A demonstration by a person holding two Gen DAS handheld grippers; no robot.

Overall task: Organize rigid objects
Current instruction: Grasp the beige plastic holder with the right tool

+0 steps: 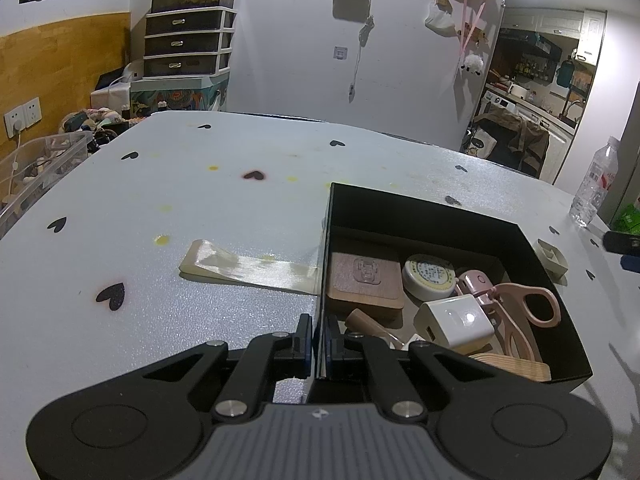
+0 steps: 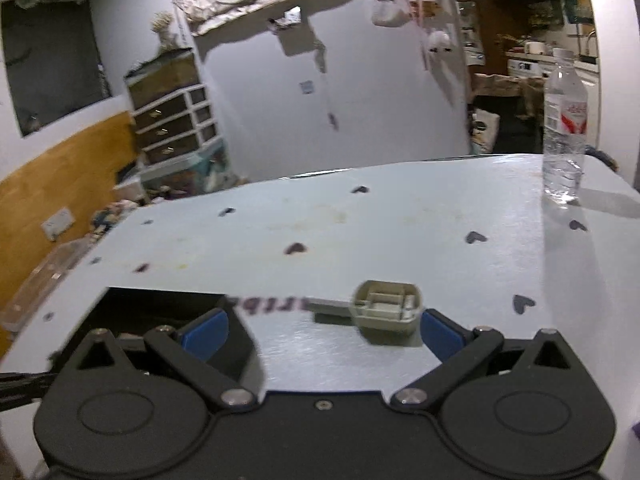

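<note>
A black open box [image 1: 532, 240] sits on the pale table. It holds a brown square pad [image 1: 366, 280], a round tin [image 1: 428, 276], a white charger cube [image 1: 454, 322], pink scissors [image 1: 528, 312] and a wooden piece [image 1: 516, 366]. My left gripper [image 1: 319, 342] is shut on the box's left wall near its front corner. A small beige plug-like block [image 2: 386, 308] lies on the table right of the box; it also shows in the left wrist view [image 1: 552, 258]. My right gripper [image 2: 324, 330] is open, just behind the block, its right fingertip [image 2: 438, 332] beside it.
A strip of clear tape [image 1: 248, 266] lies on the table left of the box. A water bottle [image 2: 564, 128] stands at the far right edge. A clear bin [image 1: 36, 172] and drawers [image 1: 186, 44] stand off the table's left side.
</note>
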